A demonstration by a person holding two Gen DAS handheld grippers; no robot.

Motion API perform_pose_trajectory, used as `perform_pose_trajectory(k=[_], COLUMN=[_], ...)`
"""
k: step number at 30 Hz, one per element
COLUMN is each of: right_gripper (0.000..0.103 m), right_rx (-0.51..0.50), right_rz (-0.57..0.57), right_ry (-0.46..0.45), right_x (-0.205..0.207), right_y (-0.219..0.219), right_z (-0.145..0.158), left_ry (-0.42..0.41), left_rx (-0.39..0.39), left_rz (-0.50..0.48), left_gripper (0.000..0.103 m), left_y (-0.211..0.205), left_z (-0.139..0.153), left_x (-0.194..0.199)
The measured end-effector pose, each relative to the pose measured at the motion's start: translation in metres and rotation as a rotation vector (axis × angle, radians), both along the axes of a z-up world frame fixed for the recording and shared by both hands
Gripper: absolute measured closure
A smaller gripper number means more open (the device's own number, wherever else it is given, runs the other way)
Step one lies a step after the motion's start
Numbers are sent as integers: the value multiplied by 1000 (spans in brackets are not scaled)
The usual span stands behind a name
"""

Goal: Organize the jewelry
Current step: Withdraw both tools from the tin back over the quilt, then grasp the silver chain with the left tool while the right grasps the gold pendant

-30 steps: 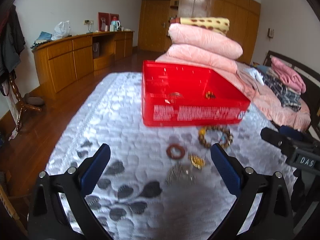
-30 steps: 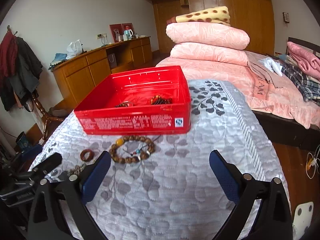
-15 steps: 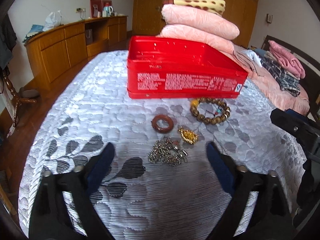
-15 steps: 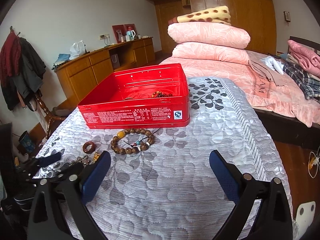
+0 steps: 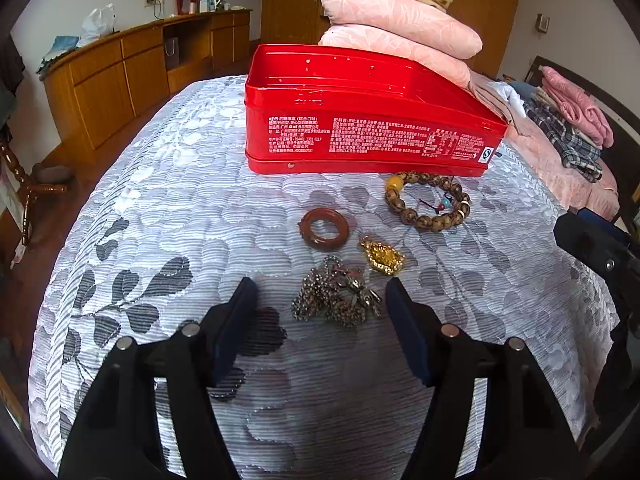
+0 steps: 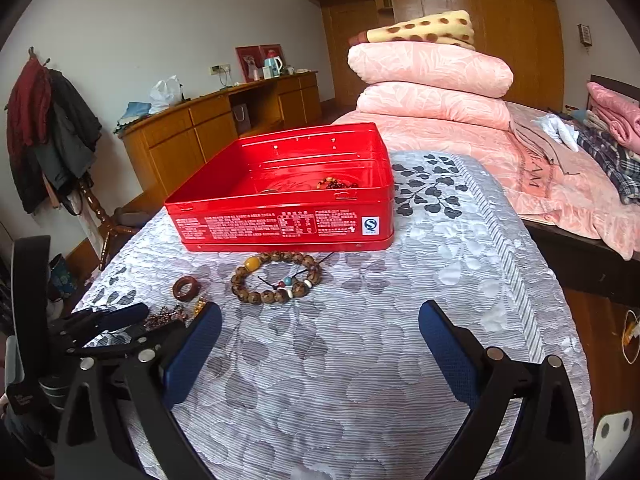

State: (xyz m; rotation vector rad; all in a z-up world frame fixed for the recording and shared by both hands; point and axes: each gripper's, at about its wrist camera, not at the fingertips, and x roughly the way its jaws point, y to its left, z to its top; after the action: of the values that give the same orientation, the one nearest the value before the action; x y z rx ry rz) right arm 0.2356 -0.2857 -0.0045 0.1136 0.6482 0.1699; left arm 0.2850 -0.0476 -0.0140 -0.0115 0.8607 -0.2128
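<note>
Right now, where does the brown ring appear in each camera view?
Left wrist view: brown ring, centre, just beyond the silver chain pile.
Right wrist view: brown ring, lower left, left of the bead bracelet.
Shared landmark: red tin, behind it in both.

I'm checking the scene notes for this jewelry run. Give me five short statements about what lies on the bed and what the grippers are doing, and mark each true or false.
1. The red tin has its lid on. False: it is open, with beads already inside.
2. The beaded bracelet lies on the bedspread in front of the tin. True.
3. The left gripper is clamped on the brown ring. False: its closing jaws flank the chain tangle, not yet pressing it.
4. The gold pendant lies between ring and tangle, toward the bracelet side. True.
5. The right gripper holds the bracelet. False: it is open and empty.
</note>
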Motion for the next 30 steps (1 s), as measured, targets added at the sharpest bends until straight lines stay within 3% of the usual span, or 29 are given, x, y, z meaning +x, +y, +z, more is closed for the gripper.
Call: perform_pose_trajectory(k=[4, 6, 8, 13, 18, 23, 30], right_gripper=[6, 6, 7, 11, 31, 44, 51], right_rx=[1, 1, 6, 30, 61, 26, 12], right_rz=[9, 15, 27, 86, 191, 269, 270], right_ry=[4, 4, 5, 12, 41, 85, 154], right_x=[0, 0, 0, 1, 8, 20, 37], right_y=[3, 4, 7, 18, 41, 76, 94], right_z=[-1, 0, 1, 0, -5, -15, -25], left_ry=[-3, -7, -7, -16, -52, -77, -71], left_rx=[-4, -14, -47, -84, -74, -64, -78], left_rz=[10, 10, -3, 19, 73, 120, 119], left_gripper=[64, 80, 86, 87, 88, 88, 88], left_y=[2, 4, 7, 17, 38, 63, 80], left_z=[2, 2, 2, 3, 10, 17, 15], left_x=[2, 1, 0, -4, -7, -8, -10])
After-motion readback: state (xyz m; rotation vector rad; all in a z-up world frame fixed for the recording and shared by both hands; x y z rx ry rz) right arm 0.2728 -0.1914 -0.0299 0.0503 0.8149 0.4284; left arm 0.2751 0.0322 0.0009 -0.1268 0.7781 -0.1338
